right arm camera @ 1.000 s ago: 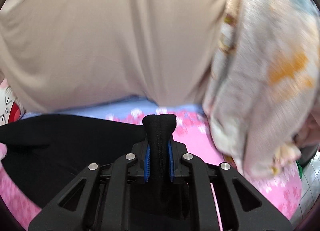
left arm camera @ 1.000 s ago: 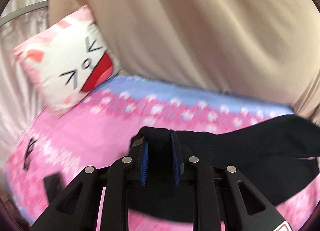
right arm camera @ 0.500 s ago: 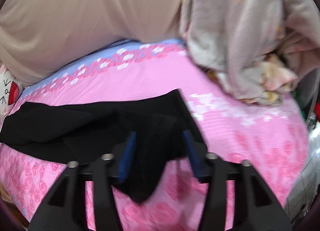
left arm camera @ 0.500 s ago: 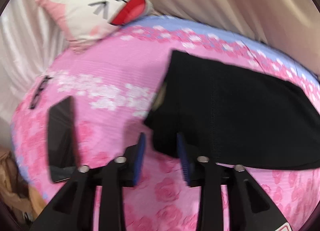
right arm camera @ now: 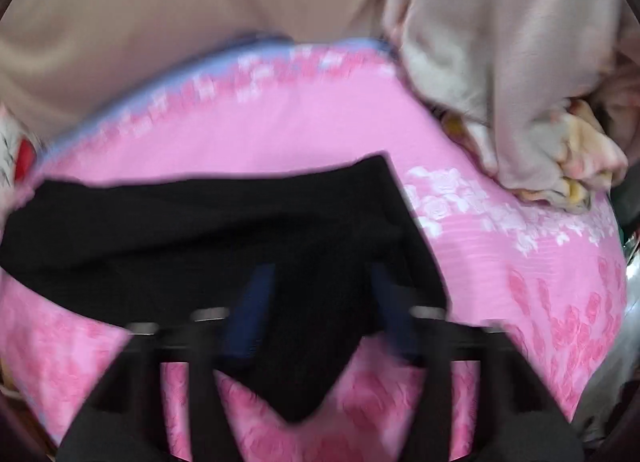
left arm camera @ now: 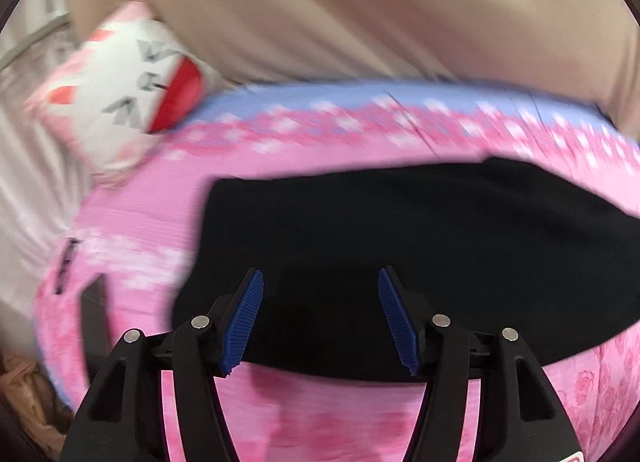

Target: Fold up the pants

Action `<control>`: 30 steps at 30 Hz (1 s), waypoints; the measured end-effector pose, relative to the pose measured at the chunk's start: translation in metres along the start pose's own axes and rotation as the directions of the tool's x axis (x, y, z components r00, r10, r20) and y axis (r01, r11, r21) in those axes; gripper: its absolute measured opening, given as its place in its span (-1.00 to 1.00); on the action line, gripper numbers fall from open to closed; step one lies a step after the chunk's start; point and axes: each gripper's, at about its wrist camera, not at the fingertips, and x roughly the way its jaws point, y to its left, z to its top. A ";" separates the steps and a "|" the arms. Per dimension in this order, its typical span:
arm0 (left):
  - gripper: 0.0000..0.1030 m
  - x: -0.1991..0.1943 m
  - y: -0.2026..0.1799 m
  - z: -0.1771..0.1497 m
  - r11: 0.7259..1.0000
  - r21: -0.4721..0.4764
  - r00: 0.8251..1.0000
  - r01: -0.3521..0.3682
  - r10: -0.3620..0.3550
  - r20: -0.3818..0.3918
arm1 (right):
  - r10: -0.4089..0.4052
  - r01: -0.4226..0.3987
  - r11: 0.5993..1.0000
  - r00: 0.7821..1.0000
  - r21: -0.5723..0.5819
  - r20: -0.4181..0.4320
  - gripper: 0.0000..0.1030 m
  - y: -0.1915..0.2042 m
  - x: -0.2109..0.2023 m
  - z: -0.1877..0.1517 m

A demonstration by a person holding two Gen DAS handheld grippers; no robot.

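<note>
Black pants lie flat on a pink flowered bed sheet, stretched left to right. My left gripper is open and empty, just above the near left part of the pants. In the right wrist view the pants lie with a pointed black flap hanging toward me. My right gripper is open, its blue pads on either side of that flap, holding nothing. Both views are blurred by motion.
A white and pink cat-face pillow leans at the back left. A beige curtain hangs behind the bed. A crumpled pale blanket is piled at the bed's right. A dark flat object lies near the left edge.
Both grippers held the pants' edge a second ago, then let go and opened wide. The pants now lie on the bed. The left view has tilted back up.
</note>
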 end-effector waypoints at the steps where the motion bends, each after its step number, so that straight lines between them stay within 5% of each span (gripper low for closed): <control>1: 0.13 0.011 -0.010 -0.001 1.000 0.004 1.000 0.004 -0.004 -0.022 | -0.014 0.015 0.999 1.000 -0.042 0.018 -0.86 0.007 -0.001 0.007; 4: 0.13 0.036 -0.019 -0.008 1.000 -0.007 0.995 -0.029 0.028 -0.097 | -0.027 0.055 0.992 0.970 -0.112 0.241 -0.86 0.022 -0.061 0.041; 6: 0.14 0.042 -0.011 -0.013 0.999 -0.037 0.992 -0.033 0.028 -0.126 | -0.032 0.141 0.967 0.895 -0.213 0.445 -0.83 0.034 -0.117 0.041; 8: 0.15 0.040 -0.003 -0.020 0.998 -0.062 0.992 -0.013 0.005 -0.125 | -0.092 0.296 0.900 0.848 -0.322 0.521 -0.75 0.042 -0.134 0.016; 9: 0.15 0.040 0.000 -0.022 0.998 -0.066 0.992 -0.012 0.004 -0.124 | -0.145 0.350 0.875 0.849 -0.335 0.508 -0.57 0.036 -0.124 -0.001; 11: 0.15 0.036 0.002 -0.027 0.998 -0.066 0.993 -0.012 0.004 -0.117 | -0.260 0.393 0.861 0.886 -0.324 0.384 -0.09 0.011 -0.092 -0.033; 13: 0.15 0.039 -0.002 -0.031 0.998 -0.063 0.993 -0.018 0.010 -0.117 | -0.344 0.395 0.887 0.910 -0.239 0.230 -0.12 -0.019 -0.069 -0.058; 16: 0.15 0.041 -0.008 -0.027 0.998 -0.055 0.991 -0.038 0.031 -0.129 | -0.213 0.220 0.975 0.960 -0.018 0.185 -0.09 -0.043 -0.080 -0.063; 18: 0.15 0.040 -0.012 -0.022 0.997 -0.058 0.991 -0.041 0.033 -0.129 | -0.138 0.129 0.990 0.971 0.056 0.198 0.33 -0.046 -0.085 -0.053; 20: 0.15 0.039 -0.017 -0.019 0.998 -0.064 0.992 -0.024 0.016 -0.124 | -0.055 0.040 0.996 0.981 0.082 0.184 0.39 -0.040 -0.078 -0.032; 23: 0.15 0.035 -0.027 -0.017 0.998 -0.057 0.994 -0.013 0.006 -0.106 | -0.019 0.013 0.999 0.988 0.038 0.154 0.39 -0.028 -0.053 -0.005; 25: 0.15 0.035 -0.033 -0.017 0.999 -0.044 0.995 -0.018 0.013 -0.100 | -0.020 0.021 1.000 0.994 -0.001 0.103 0.37 -0.019 -0.024 0.012; 26: 0.15 0.036 -0.036 -0.017 0.999 -0.039 0.995 -0.024 0.020 -0.101 | -0.022 0.023 1.000 0.997 -0.016 0.079 0.21 -0.014 -0.015 0.008; 27: 0.15 0.038 -0.037 -0.018 0.999 -0.036 0.994 -0.030 0.026 -0.103 | -0.025 0.027 0.999 0.999 -0.039 0.036 -0.26 -0.009 0.001 0.013; 30: 0.15 0.040 -0.036 -0.018 0.998 -0.046 0.994 -0.032 0.027 -0.110 | -0.111 0.114 0.984 0.993 -0.133 0.031 -0.86 0.012 0.009 0.024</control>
